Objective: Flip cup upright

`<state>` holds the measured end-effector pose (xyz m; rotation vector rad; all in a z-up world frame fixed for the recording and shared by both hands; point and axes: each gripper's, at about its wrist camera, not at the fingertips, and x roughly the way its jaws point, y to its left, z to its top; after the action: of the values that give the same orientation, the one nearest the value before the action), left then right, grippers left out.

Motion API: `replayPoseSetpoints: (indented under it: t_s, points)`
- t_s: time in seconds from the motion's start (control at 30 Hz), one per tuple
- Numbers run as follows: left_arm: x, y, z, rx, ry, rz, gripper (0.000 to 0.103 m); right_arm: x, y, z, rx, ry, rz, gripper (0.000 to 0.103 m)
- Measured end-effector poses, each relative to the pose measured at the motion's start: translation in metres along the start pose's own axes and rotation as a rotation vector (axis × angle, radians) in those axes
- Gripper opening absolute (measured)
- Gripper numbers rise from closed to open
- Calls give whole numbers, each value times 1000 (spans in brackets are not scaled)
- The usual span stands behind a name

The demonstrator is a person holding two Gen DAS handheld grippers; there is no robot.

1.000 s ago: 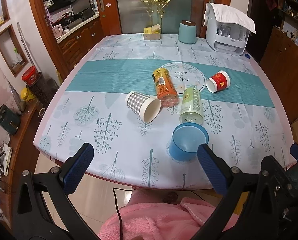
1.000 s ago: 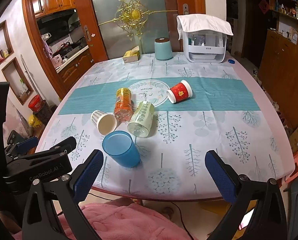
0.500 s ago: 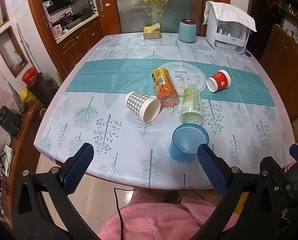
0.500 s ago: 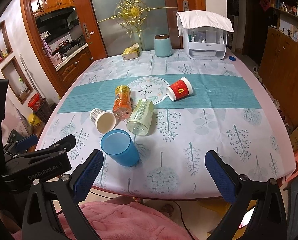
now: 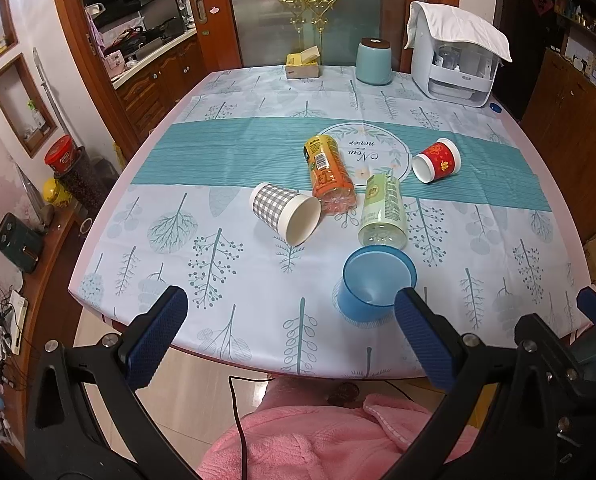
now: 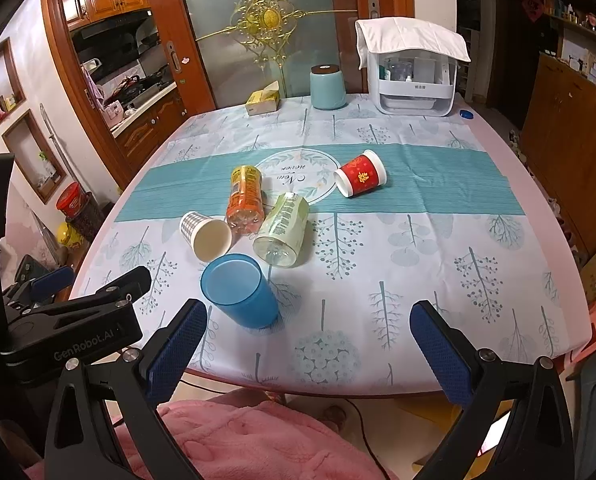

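**Both claws wide open, cups lying all over the tabletop**

So here's the setup. The left claw (image 5: 286, 320) is hanging just off the near edge of the tabletop (image 5: 170, 184), jaws spread wide with nothing between them. Same deal for the right claw (image 6: 310, 330), wide apart and empty, also sitting back at the near edge over a pink fluffy robe (image 6: 234, 436).

On the tabletop there's a blue plastic cup (image 5: 374, 286) closest to the person. It's standing with its mouth up, near the front edge. Just behind it lies a pale green bottle (image 5: 383, 212) on its side, bottom end pointing at the blue cup and pretty much touching its rim in the left wrist view. Beside that is an orange bottle (image 5: 328, 174), also tipped over. A grey checked paper cup (image 5: 284, 212) lies on its side left of the bottles, open mouth facing the camera, rim right up against the orange bottle. A red paper cup (image 5: 436, 160) lies on its side further back on the teal stripe, well apart from the rest.

At the far edge: a yellow tissue box (image 5: 303, 65), a light teal canister (image 5: 374, 60), and a white dispenser (image 5: 454, 66) with a towel draped on top.
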<state>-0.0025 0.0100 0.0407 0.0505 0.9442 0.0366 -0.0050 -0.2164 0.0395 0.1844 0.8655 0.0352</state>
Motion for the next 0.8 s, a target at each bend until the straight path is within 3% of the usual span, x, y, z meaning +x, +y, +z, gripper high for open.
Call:
replayPoseSetpoints:
  t_s: [0.8]
  points:
    - [0,-1,0,0,0,2,103,0,8,-7,-5,11,20,102]
